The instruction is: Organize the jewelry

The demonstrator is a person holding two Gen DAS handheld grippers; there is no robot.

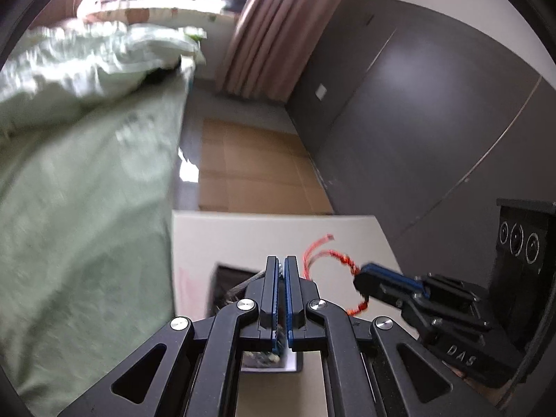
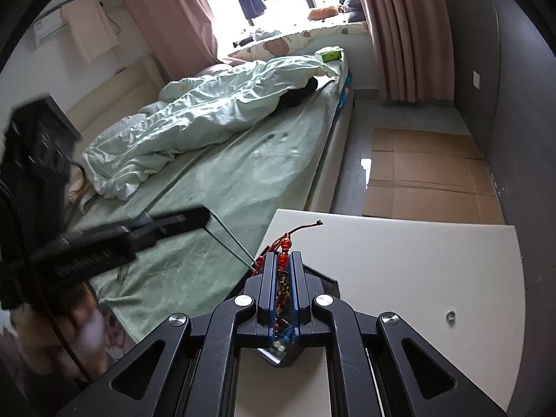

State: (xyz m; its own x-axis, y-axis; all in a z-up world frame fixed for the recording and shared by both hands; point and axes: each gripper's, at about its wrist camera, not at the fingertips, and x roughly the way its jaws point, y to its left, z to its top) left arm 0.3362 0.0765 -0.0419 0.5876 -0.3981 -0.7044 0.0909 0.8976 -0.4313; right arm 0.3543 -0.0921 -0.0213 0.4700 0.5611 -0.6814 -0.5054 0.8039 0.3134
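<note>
Near the white table's [image 2: 399,260] bed-side edge, the right gripper [image 2: 285,260] pinches a red bracelet [image 2: 283,243].

I count two tongs: my left tongs [image 1: 281,260] and my right tongs [image 2: 287,255]. There is one red bracelet [image 2: 283,243], one silver chain [image 1: 243,283], and one black box [image 2: 321,283] on one white counter [image 2: 417,260]. One small ring [image 2: 450,316] lies at the right. One bed [image 2: 226,173] on the left carries one quilt [image 2: 194,114].
</note>
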